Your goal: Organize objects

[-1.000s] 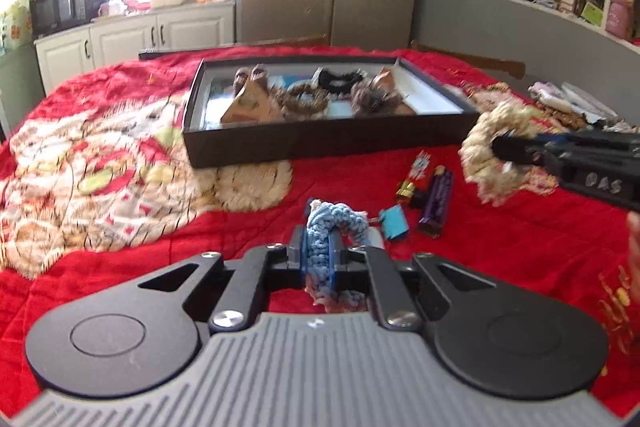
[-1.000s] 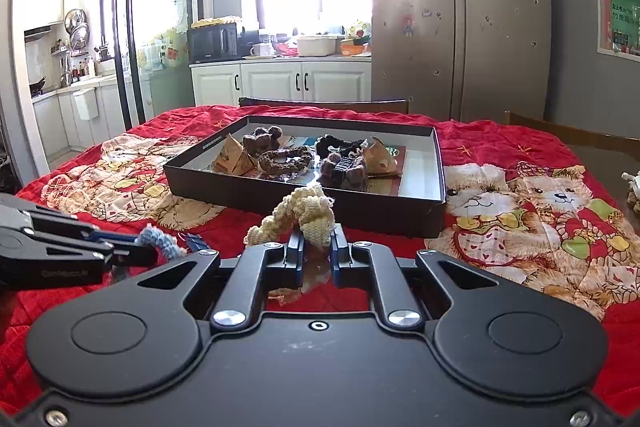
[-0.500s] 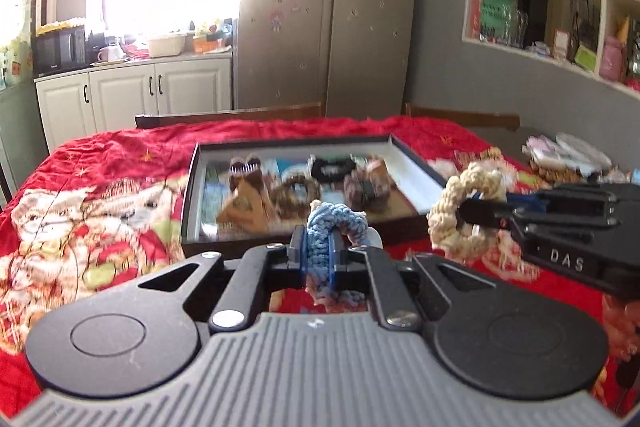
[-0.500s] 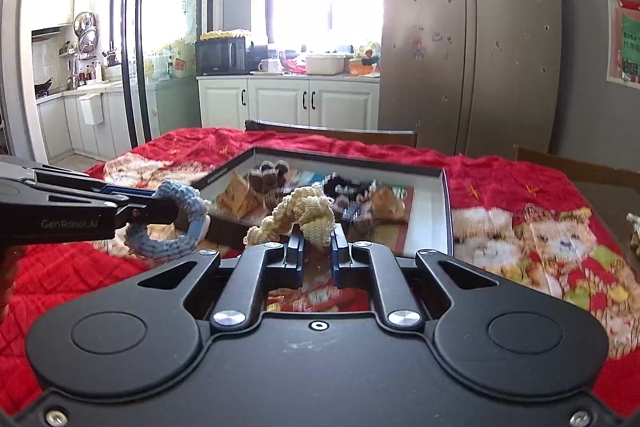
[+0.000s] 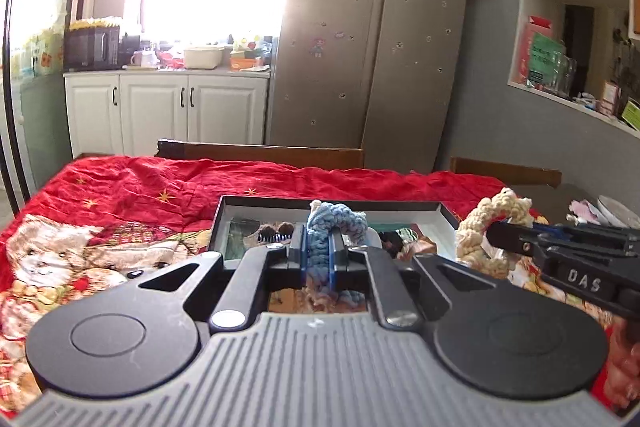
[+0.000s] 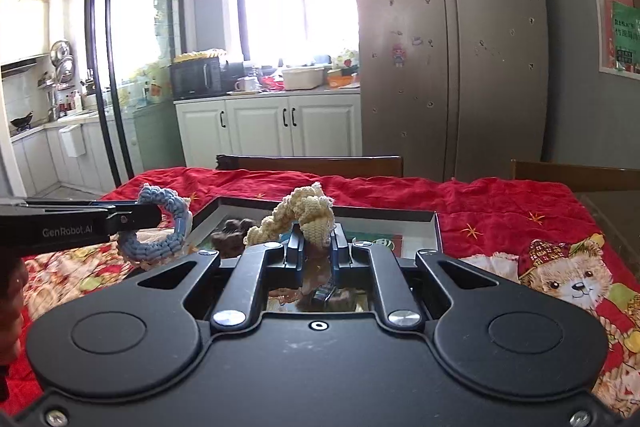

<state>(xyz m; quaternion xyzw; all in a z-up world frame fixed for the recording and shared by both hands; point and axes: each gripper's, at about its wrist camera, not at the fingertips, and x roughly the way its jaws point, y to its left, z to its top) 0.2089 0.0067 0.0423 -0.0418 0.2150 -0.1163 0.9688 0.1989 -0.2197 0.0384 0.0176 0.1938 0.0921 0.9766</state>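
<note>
In the left wrist view, the left hand-held gripper (image 5: pixel 319 247) was clamped on a blue crocheted ring (image 5: pixel 334 227) above the black tray (image 5: pixel 446 217).

In the right wrist view, the right hand-held gripper (image 6: pixel 316 241) was clamped on a cream crocheted ring (image 6: pixel 304 213) over the same tray on the red-clothed table (image 6: pixel 480 203).

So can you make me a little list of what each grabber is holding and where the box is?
left gripper: shut on the blue braided ring
right gripper: shut on the cream braided ring
height: both rings are held up in the air, off the cloth
black tray: on the red blanket, just ahead of both grippers
in the tray: several dark and brown small things, too blurry to name
side by side: the blue ring is to the left of the cream ring
</note>
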